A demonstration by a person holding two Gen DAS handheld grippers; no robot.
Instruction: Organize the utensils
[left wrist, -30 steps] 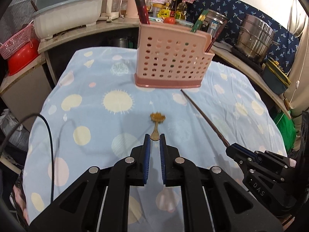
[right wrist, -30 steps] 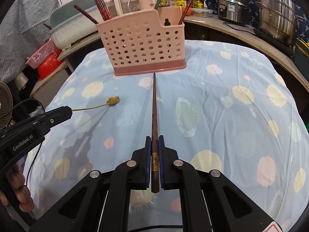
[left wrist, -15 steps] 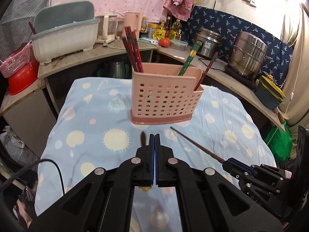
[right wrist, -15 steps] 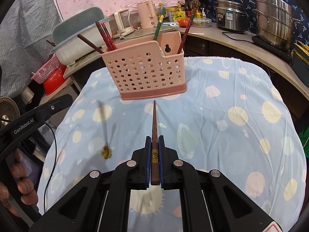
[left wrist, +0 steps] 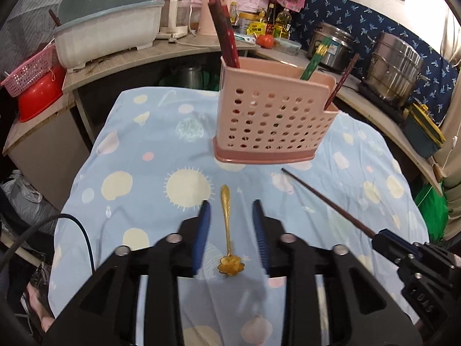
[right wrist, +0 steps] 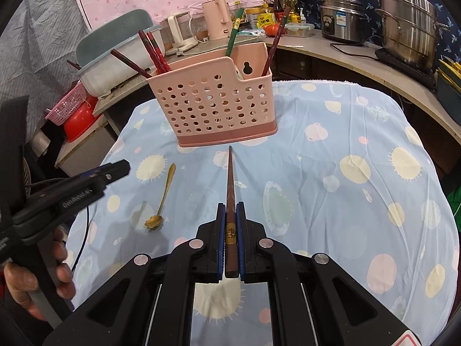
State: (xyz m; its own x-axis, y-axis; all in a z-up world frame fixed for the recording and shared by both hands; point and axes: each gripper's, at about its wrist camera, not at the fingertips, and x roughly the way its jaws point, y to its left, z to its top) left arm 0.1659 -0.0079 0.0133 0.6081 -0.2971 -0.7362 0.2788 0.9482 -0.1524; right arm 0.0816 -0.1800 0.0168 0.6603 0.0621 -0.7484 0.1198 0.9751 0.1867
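Two tongs over a spotted tablecloth (right wrist: 360,132), one spoon lying loose.
Left tongs (left wrist: 232,210) are opening, pads clear of the gold spoon (left wrist: 227,225) lying between them; right tongs (right wrist: 230,219) are clamped on a dark chopstick (right wrist: 230,184) aimed at the pink basket (right wrist: 213,103).

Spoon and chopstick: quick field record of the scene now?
surface: blue dotted cloth
caddy: pink, perforated, upright, chopsticks inside
spoon: gold, flat on cloth, bowl toward camera
left gripper: jaws opening, spoon between them, pads not touching it
right gripper: shut on chopstick
chopstick: dark, tip toward caddy, short of it
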